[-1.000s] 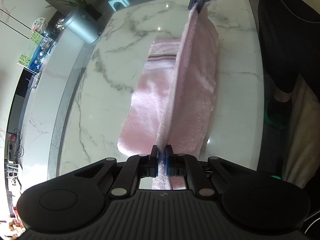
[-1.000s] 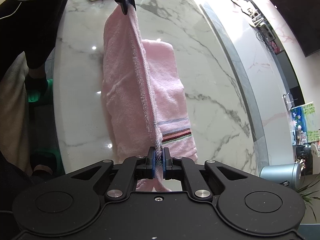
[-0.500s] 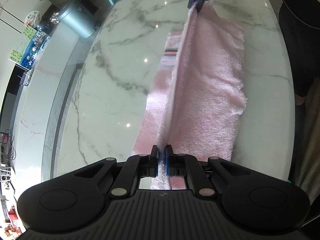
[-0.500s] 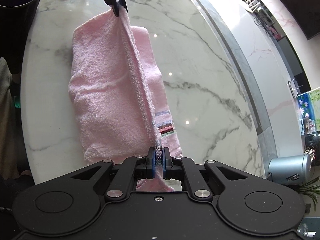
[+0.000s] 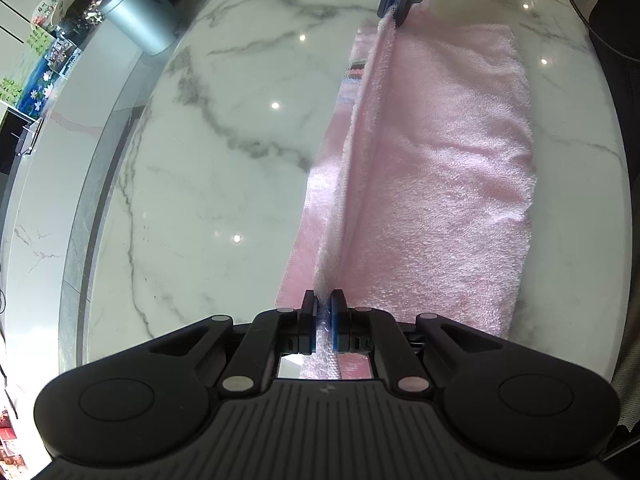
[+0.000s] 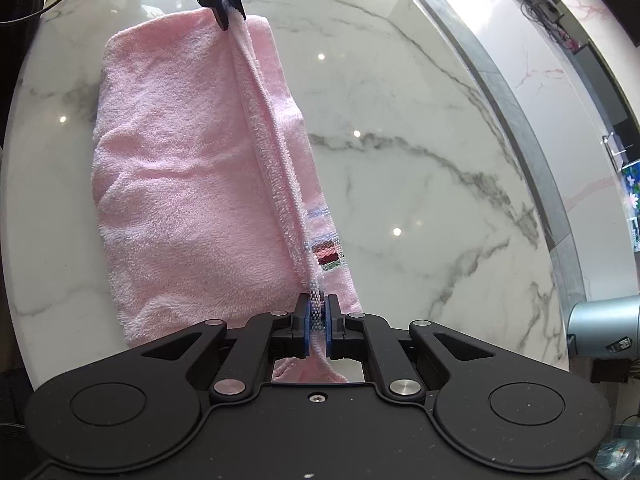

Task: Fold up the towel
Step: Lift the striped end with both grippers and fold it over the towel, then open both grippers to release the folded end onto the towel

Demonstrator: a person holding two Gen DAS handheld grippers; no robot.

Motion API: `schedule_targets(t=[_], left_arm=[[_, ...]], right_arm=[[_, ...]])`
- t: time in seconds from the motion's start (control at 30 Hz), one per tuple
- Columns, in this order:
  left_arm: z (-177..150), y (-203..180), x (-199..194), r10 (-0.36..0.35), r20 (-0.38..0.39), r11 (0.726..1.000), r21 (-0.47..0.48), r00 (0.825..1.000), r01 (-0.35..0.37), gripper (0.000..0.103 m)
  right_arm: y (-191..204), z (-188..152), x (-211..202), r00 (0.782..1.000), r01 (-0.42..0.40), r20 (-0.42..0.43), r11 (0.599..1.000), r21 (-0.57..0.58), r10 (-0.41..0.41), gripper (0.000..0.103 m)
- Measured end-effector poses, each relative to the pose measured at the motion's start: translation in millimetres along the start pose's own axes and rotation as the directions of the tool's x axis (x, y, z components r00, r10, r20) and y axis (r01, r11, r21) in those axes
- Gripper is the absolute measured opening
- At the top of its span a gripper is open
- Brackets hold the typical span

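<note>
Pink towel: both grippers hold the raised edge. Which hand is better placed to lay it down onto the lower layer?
Neither alone. The left gripper and right gripper each pinch one end of the pink towel, its edge stretched between them above the marble table. Lower both together; the right end carries the striped band.

Pretty bright overall in both views, daylight-ish and even. The glossy marble counter (image 5: 208, 184) throws back a bunch of small round hot spots, ceiling lights by the look of them, scattered across both pictures. The far lower left corner of the left wrist view is blown out white. Heavy fisheye bend: the counter edge curves like a bowl, and the corners go dark and smeared. The pink towel (image 6: 180, 168) is sharp enough to see the terry loops in the middle, softer toward its far end. Shadows are weak, just a faint one beside the towel. The black tongs (image 6: 318, 320) body up close shows dust specks clearly.
</note>
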State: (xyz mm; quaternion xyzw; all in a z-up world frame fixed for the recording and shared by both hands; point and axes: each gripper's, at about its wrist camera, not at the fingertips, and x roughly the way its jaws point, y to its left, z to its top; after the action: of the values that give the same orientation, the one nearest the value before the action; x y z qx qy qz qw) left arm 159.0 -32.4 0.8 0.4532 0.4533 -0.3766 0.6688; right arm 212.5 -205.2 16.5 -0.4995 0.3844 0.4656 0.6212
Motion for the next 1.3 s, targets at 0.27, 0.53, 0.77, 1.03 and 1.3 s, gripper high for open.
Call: schedule_targets(t=[0.27,0.53,0.77,1.03,1.3], left_arm=[[-8.7,4.9,18.5,0.004,0.001,0.999,-0.046,1.0,-0.004,0.006],[-13.8,5.6,28.4,-0.007,0.015,0.998,-0.065,1.0,0.008,0.006],[-13.0,4.2,30.1,0.006,0.013,0.998,-0.065,1.0,-0.005,0.008],[-12.2,5.8,24.0,0.049,0.006,0.993,-0.108,0.999,-0.048,0.025],[-12.3,7.6,1.2,0.164,0.023,0.975,-0.155,0.986,-0.158,0.046]], right_arm=[[0.6,2.4,23.5,1.0,-0.01,-0.017,1.0,0.025,0.01,0.006],[6.2,0.4,32.9,0.999,-0.031,-0.019,0.998,0.055,0.032,0.006],[11.6,-0.4,31.6,0.999,-0.033,-0.014,0.995,0.09,0.034,0.012],[18.7,-1.7,21.9,0.999,0.025,-0.048,0.985,0.172,-0.017,0.036],[31.1,-6.0,-0.3,0.987,0.143,-0.108,0.956,0.257,-0.119,0.04]])
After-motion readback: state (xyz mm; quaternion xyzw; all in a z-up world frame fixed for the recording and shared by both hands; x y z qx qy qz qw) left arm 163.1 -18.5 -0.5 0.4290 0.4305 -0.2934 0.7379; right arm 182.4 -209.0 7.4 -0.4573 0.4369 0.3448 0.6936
